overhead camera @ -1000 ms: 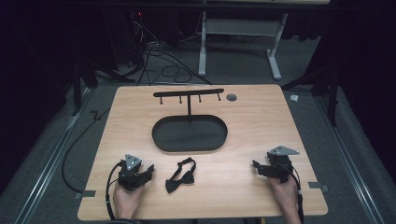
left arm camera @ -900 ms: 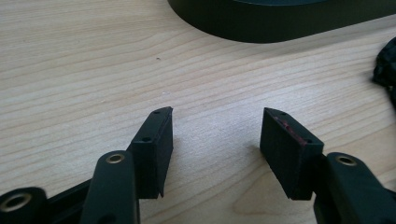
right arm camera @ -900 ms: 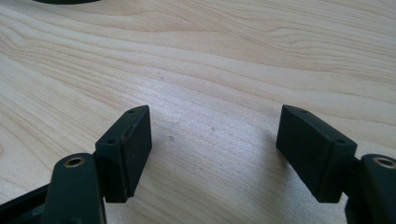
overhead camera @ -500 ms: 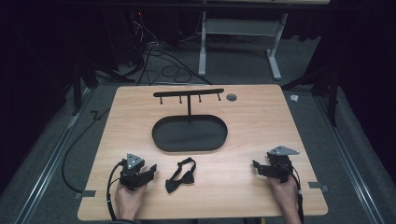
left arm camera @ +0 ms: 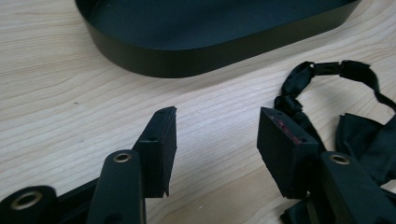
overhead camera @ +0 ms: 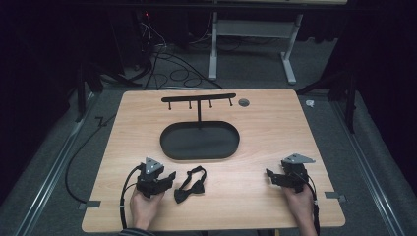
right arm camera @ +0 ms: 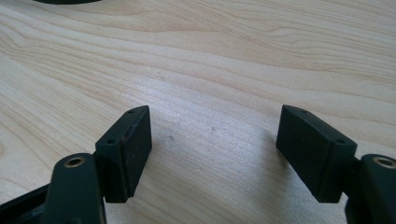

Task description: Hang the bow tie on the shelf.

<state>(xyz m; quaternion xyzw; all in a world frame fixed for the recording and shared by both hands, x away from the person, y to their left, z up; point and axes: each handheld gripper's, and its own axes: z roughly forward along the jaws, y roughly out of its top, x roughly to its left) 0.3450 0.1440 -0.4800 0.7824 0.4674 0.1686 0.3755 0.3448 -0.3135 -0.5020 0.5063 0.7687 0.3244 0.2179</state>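
High view: left gripper (overhead camera: 169,176), jaws closing empty, angles toward bow tie (overhead camera: 189,186).

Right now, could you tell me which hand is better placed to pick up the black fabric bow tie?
Left. The left tool sits right beside the black fabric bow tie, its jaws open and just closing slightly, empty. The right tool rests far across the wooden table.

We hold our left gripper (overhead camera: 166,178) low at the near left, jaws apart with nothing between them — they have just been closing a little. Our right gripper (overhead camera: 272,176) rests at the near right, jaws spread wide and empty — both hands gripping from behind.
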